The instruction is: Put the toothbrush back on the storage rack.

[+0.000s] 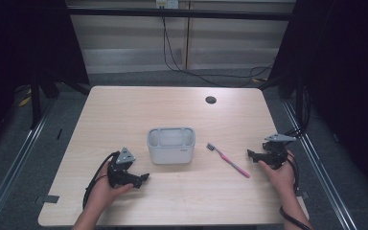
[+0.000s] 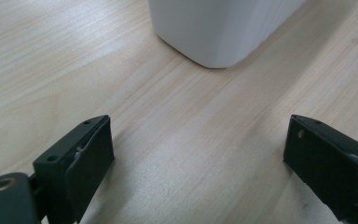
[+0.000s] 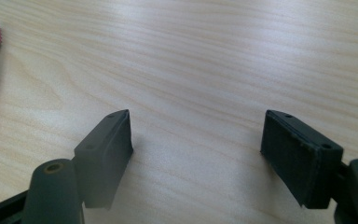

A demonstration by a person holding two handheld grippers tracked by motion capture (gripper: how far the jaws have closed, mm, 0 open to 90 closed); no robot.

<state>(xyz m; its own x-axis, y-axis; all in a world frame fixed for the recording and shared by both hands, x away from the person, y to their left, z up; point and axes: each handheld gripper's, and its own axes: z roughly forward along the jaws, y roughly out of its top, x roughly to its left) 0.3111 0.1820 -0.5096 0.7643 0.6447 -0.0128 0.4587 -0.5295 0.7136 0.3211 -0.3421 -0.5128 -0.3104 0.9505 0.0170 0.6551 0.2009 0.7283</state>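
Left gripper jaws apart, near caddy.

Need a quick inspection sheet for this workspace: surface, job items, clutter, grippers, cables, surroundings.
Surface: light wood table, dark round grommet near the far edge.
Job's things: white compartmented holder at centre, upright; pink toothbrush flat on the table to its right, apart from it.
Clutter: nothing seen.
Grippers: left gripper open, holder ahead; right gripper open over bare wood, toothbrush off to one side.
Cables: black cable from the left gripper; wall cables behind.
Surroundings: grey floor, dark curtains.
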